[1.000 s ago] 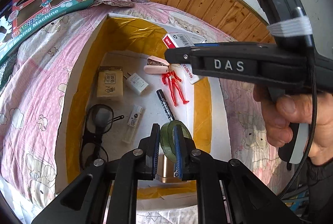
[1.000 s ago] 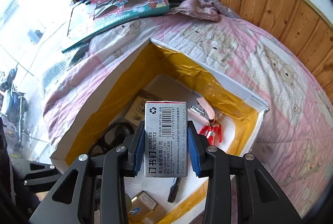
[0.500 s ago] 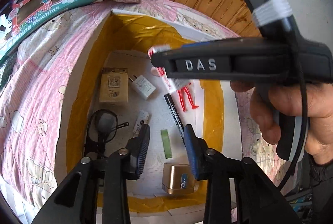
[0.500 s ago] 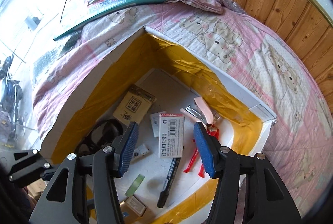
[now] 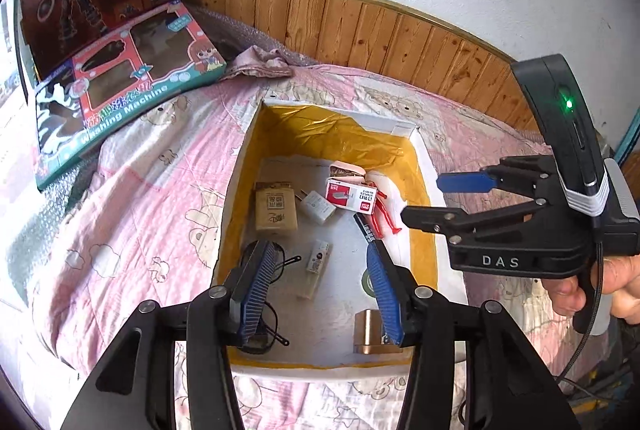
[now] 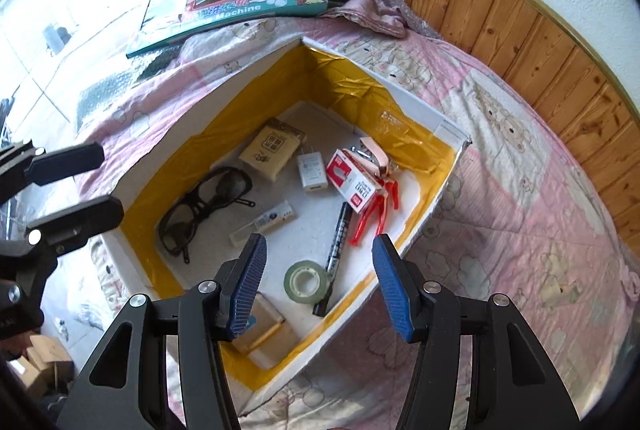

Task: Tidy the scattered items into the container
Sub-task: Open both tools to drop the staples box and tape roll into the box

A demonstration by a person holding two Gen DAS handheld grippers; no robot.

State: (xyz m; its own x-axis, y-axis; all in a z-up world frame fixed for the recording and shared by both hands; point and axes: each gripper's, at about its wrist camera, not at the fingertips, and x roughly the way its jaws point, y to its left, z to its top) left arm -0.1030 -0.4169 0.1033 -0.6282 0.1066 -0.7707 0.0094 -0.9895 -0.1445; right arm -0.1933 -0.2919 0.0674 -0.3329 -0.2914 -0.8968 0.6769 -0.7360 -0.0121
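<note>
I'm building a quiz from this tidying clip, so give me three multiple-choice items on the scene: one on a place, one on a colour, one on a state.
1. Where does the tape roll lie?
A. on the quilt
B. inside the box
C. in a gripper

2. What colour is the toy figure?
A. red
B. green
C. blue

3. How are the two grippers?
A. both open
B. both shut
C. only one open

Answers:
1 B, the roll rests on the box floor beside the marker.
2 A, its limbs are plainly red.
3 A, the left gripper and right gripper both stand spread with nothing between their fingers.
</note>
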